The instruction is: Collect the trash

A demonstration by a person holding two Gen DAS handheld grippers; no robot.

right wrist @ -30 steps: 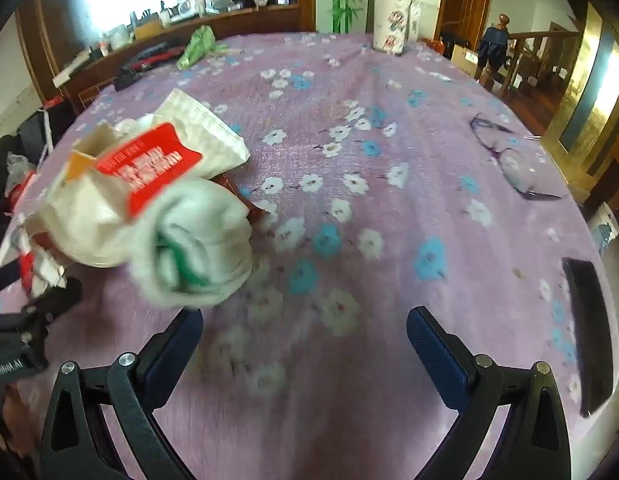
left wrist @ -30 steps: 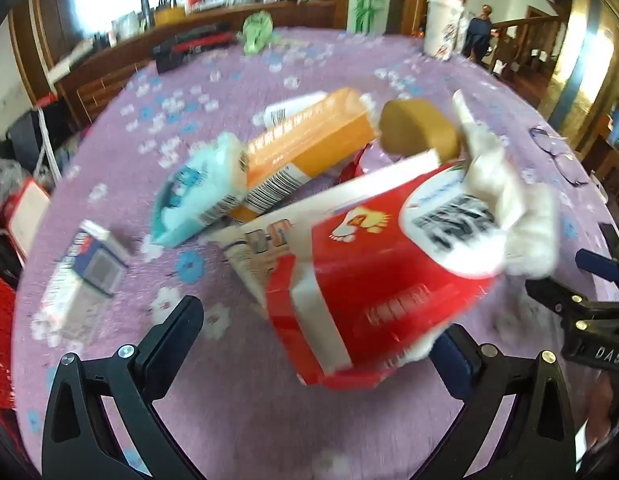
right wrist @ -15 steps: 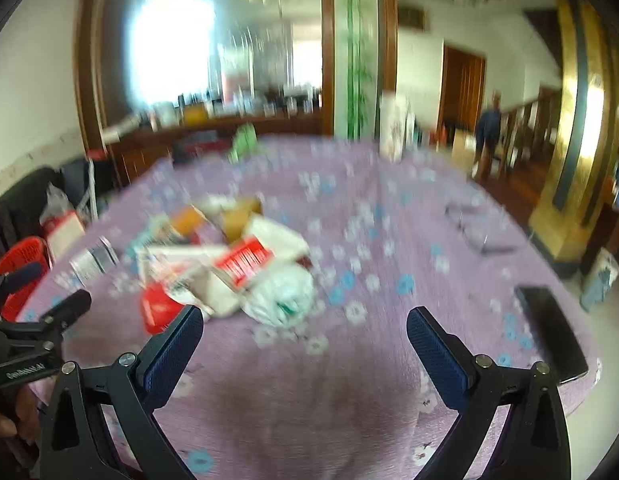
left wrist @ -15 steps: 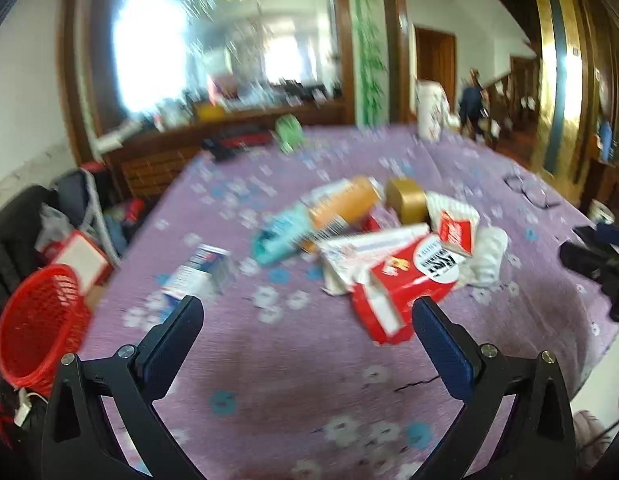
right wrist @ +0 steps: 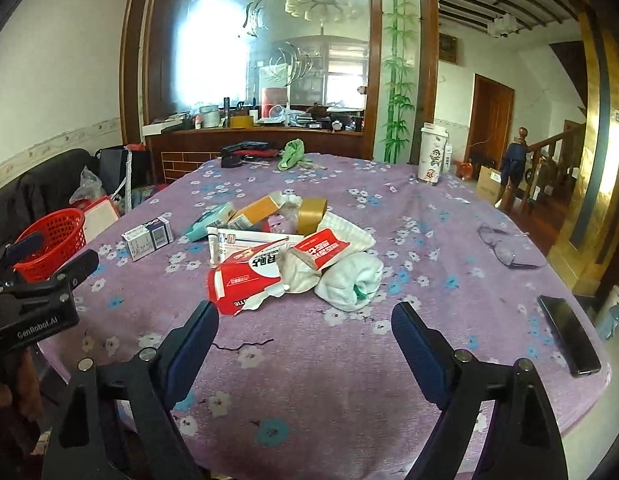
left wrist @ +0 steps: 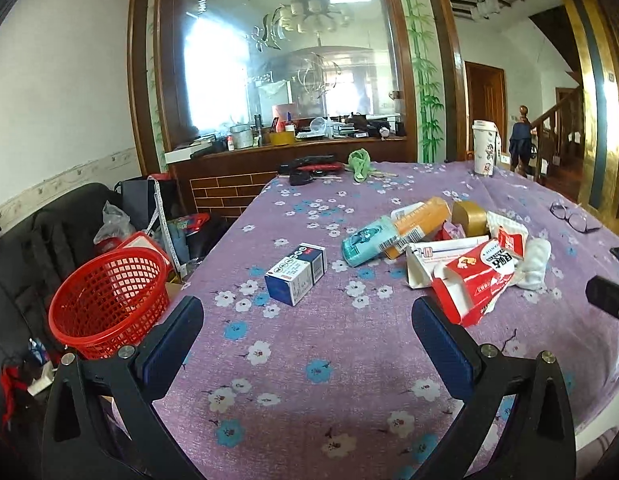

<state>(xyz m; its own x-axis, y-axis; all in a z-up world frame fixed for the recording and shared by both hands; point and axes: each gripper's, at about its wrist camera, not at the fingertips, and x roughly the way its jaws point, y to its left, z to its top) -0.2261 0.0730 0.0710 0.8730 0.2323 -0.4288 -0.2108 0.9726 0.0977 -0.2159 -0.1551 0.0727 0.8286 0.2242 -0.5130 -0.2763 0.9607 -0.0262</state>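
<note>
A heap of trash lies mid-table: a torn red and white carton [left wrist: 475, 280] [right wrist: 245, 276], an orange box [left wrist: 419, 222], a teal pack [left wrist: 367, 240], a tape roll [right wrist: 311, 210] and a white wad [right wrist: 349, 280]. A blue and white box [left wrist: 297, 274] lies apart to the left. The red basket [left wrist: 109, 296] [right wrist: 55, 240] stands off the table's left side. My left gripper [left wrist: 307, 344] is open over bare cloth, short of the blue box. My right gripper [right wrist: 305, 336] has nothing between its fingers; its jaws are closing, just short of the heap.
A purple flowered cloth [right wrist: 429, 248] covers the round table. On it lie glasses [right wrist: 505, 250], a black phone [right wrist: 569, 334], a tall white cup [right wrist: 431, 154] and a green cloth [right wrist: 291, 154]. A dark sofa and bags crowd the left.
Both grippers drew back from the heap and tilted up, so the whole table and room show. The carton, close between the left fingers earlier, now lies on the cloth. The right jaws narrowed slightly.
</note>
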